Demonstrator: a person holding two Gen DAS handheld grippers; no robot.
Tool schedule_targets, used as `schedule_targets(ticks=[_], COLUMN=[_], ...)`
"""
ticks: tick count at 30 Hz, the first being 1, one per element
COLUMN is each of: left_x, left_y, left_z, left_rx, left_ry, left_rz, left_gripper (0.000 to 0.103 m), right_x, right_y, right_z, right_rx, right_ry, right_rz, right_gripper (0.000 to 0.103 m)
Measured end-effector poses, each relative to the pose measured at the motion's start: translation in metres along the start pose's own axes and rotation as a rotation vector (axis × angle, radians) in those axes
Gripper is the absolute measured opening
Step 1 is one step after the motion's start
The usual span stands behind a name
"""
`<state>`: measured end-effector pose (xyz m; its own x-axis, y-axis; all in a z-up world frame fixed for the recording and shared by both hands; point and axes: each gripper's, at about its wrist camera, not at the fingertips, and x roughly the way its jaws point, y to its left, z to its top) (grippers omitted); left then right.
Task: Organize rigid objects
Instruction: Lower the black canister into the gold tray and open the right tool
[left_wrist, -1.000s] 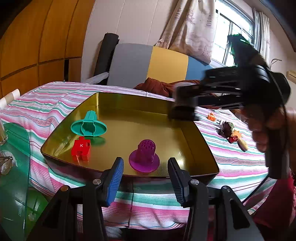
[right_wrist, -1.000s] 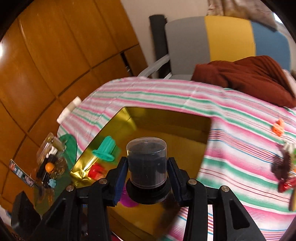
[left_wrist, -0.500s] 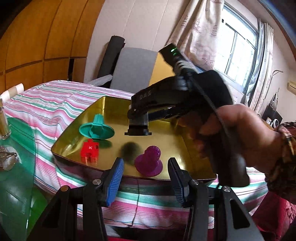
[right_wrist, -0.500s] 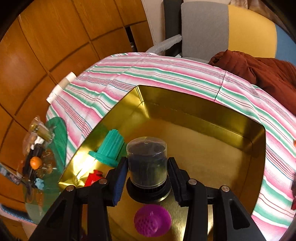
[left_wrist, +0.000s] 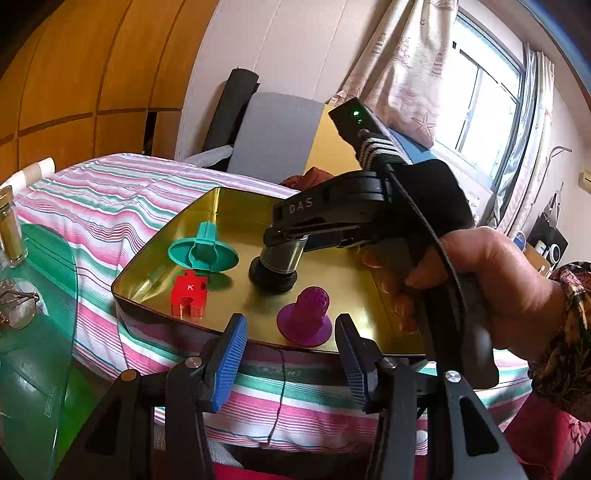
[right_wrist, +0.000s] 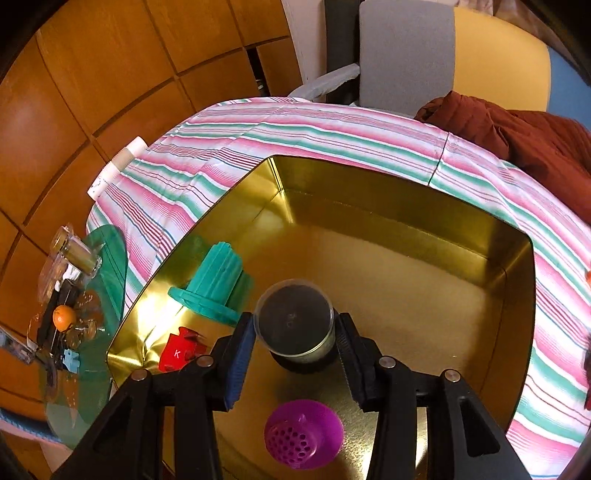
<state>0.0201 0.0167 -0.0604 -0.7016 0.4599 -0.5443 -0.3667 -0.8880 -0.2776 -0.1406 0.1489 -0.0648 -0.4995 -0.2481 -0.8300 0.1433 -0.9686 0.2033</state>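
Since jar stands on tray floor, right gripper has just eased open, jar between; left gripper idle, open, empty; purple cap at 6 o'clock.

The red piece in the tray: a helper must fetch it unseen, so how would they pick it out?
Find the gold tray on the striped tablecloth. In its near left corner, beside the teal flanged piece, lies the red block: the only red, notched one, marked K.

Right claw hides canister top (partly).

tray: gold | cloth: striped (pink, green, white) | block: red
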Motion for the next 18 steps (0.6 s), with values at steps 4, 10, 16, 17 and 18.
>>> schedule_targets(ticks=[4,10,16,17,18], left_x=[-0.002,0.0,0.002,0.002,0.002], left_y=[-0.001,0.002,-0.001,-0.002,-0.003], left_z=[0.0,0.0,-0.002,-0.002,-0.002], left_rx=[0.006,0.002,0.013,0.014,0.016], left_ry=[0.002,0.006,0.015,0.017,0.018], left_rz=[0.004,0.014,0.016,0.018,0.018], left_gripper=[0.05,0.05,0.05,0.05,0.05], right_x=[0.004,-0.014,-0.043,-0.046,-0.05], right_y=[0.005,0.015,0.02,0.02,0.02], right_z=[0.0,-0.004,-0.008,-0.009,-0.011], right_rx=[0.019,0.0,-0.047,-0.054,-0.062], right_ry=[0.016,-0.017,-0.069,-0.076,-0.083], right_rz=[0.044,0.049,-0.023,-0.031,-0.038], right_gripper=[0.048,0.059,0.059,0.059,0.059])
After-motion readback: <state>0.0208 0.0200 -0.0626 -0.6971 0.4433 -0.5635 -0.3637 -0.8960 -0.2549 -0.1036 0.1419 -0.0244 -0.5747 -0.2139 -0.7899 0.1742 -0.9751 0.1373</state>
